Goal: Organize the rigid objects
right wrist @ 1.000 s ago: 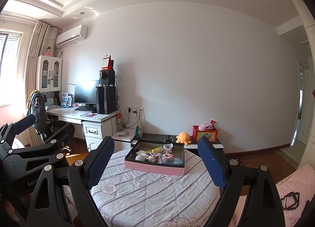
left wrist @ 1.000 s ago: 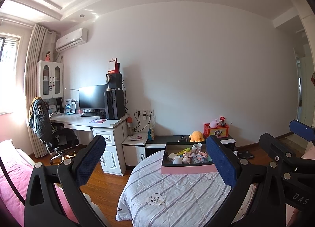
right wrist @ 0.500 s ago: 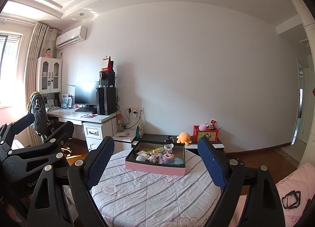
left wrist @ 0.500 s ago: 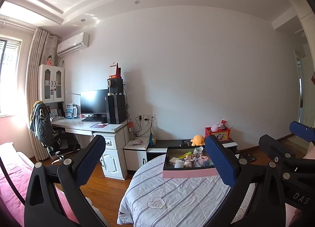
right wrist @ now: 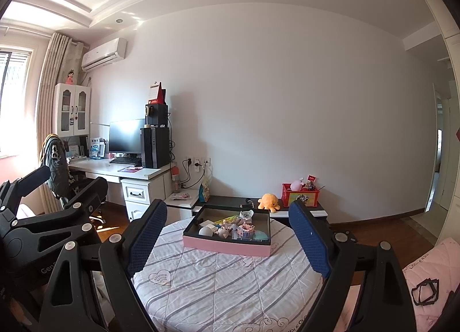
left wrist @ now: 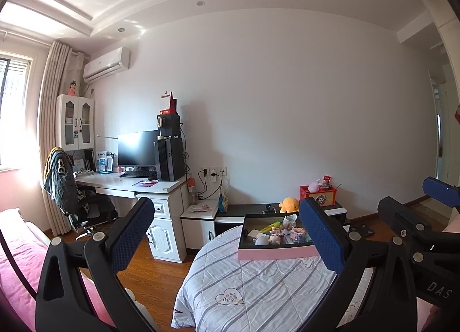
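Left wrist view: the left gripper (left wrist: 227, 234) is hovering level with jaws spread wide, gripping nothing. The pink tray (left wrist: 273, 252) is lying at the round table's (left wrist: 258, 288) far side, long axis left-right.

Right wrist view: the right gripper (right wrist: 227, 238) is likewise spread, empty. The tray's (right wrist: 227, 245) small toys (right wrist: 230, 228) are showing unobstructed here.

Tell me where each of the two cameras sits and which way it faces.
Left wrist: on the left gripper, facing the desk wall; jaws open, right gripper at right edge.
Right wrist: on the right gripper, same direction; jaws open, left gripper at left edge.
Shared: pink box of small items on the striped bed.
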The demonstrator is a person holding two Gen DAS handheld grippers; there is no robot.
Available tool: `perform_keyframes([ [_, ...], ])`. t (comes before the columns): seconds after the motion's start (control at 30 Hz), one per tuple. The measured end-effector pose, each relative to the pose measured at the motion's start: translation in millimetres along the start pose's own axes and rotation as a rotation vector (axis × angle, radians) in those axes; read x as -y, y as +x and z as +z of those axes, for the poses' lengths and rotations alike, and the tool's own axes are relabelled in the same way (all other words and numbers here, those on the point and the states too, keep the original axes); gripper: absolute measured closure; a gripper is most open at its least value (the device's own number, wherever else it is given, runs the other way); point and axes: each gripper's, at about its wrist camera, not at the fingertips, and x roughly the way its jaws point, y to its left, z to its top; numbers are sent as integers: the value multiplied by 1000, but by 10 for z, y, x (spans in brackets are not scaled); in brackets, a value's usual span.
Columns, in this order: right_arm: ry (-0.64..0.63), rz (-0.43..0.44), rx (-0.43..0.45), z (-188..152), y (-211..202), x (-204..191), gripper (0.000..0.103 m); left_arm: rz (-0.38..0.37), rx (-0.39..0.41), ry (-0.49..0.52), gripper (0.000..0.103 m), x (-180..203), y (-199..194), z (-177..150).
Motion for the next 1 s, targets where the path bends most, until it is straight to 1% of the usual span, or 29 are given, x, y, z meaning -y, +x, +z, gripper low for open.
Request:
perform_keyframes([
  [1.0, -2, -1, 0, 6, 7, 14, 15, 0, -1, 0, 1, -7, -2, -9],
])
